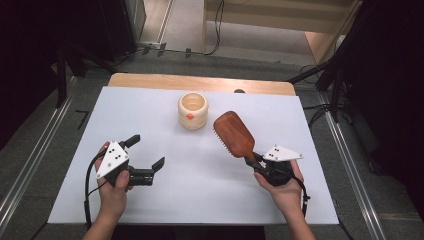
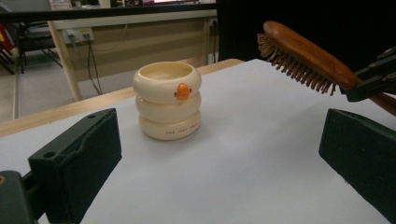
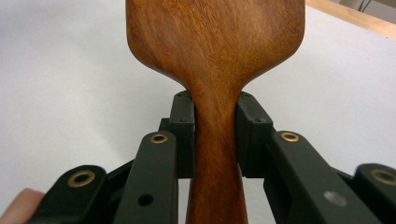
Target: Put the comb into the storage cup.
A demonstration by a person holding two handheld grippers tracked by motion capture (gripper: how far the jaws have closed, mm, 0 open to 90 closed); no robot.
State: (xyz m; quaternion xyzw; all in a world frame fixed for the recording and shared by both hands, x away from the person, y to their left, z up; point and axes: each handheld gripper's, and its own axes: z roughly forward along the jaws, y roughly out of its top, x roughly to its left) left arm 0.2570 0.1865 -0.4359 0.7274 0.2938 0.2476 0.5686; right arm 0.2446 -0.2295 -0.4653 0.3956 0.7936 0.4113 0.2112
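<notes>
High view: a cream, glossy cup shaped like three stacked rings (image 1: 193, 110) stands on the white table sheet (image 1: 200, 195), near its far edge, with a small orange knob on its side. A wooden paddle hairbrush with a reddish-brown oval back (image 1: 234, 134) is held off the sheet just right of the cup, apart from it. The right gripper (image 1: 256, 160) pinches its handle. The left gripper (image 1: 148, 152) is at the near left, its jaws spread with nothing between them.

Left gripper view: a line of small dark lettering runs round the cup's (image 2: 167, 100) lowest ring, too small to read. The brush (image 2: 303, 58) shows dense brown bristles pointing down towards the sheet. Matte black jaw pads stand wide apart.

Right gripper view: the brush handle (image 3: 215, 140), smooth with visible grain, narrows into a neck clamped between the black pads (image 3: 183, 135) on both sides.
</notes>
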